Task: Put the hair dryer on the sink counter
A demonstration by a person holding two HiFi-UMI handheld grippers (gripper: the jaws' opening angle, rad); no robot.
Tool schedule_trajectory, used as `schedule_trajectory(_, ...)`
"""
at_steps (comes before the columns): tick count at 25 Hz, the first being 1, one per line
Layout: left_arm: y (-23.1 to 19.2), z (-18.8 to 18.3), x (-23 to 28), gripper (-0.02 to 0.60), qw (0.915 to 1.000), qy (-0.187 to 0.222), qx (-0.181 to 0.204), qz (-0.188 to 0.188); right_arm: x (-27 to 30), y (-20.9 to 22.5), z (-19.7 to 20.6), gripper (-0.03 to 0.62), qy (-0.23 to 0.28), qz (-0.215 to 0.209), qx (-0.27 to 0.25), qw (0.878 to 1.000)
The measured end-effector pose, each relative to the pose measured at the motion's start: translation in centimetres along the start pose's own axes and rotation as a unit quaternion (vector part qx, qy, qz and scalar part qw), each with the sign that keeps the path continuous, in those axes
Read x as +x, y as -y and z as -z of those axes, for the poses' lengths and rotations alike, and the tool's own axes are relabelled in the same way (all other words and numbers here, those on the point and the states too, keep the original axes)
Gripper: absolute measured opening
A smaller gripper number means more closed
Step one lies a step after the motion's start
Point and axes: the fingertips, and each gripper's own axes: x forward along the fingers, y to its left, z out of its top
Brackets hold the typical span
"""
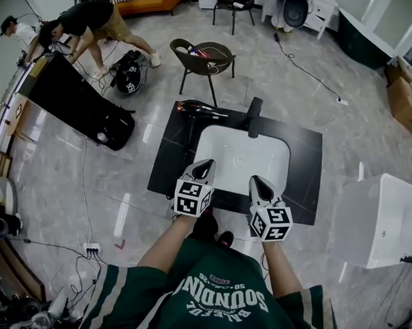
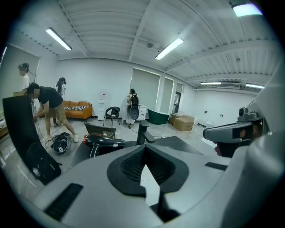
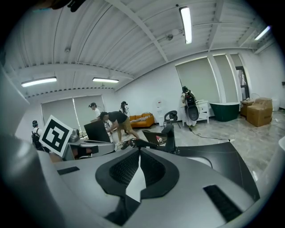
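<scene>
The glossy black hair dryer (image 1: 201, 111) lies on the dark, flat slab table (image 1: 305, 165), ahead and to the left of the left gripper (image 1: 204, 167), past the white rounded-rectangle basin (image 1: 240, 158). The left gripper and the right gripper (image 1: 261, 184) are both closed and empty.

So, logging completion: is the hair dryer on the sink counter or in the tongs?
On it: the hair dryer lies on the sink counter, at its far left corner.
</scene>
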Motion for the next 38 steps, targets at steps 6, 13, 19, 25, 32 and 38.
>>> schedule_trajectory(6,2.6,-0.8,-1.3,0.011,0.9998,0.010,0.005,0.013,-1.7,-0.1,-0.7,0.043,0.007,-0.003,-0.008,1.000)
schedule_trajectory(13,3.7,-1.5,-1.6,0.011,0.9996,0.016,0.005,0.021,-2.6,0.2,-1.3,0.043,0.014,-0.002,-0.012,1.000)
schedule_trajectory(19,4.5,-1.5,-1.7,0.011,0.9996,0.014,0.007,0.026,-3.2,0.3,-1.6,0.043,0.016,-0.003,-0.011,1.000)
schedule_trajectory(25,4.3,-1.6,-1.8,0.011,0.9995,0.014,0.007,0.027,-3.1,0.0,-1.7,0.043,0.022,-0.003,-0.006,1.000)
schedule_trajectory(32,4.4,-1.6,-2.0,0.011,0.9995,0.013,0.006,0.029,-3.3,-0.3,-1.5,0.043,0.019,-0.004,-0.008,1.000)
schedule_trajectory(38,4.5,-1.0,-2.0,0.011,0.9995,0.014,0.006,0.028,-3.5,-0.2,-1.0,0.043,0.019,-0.003,-0.008,1.000)
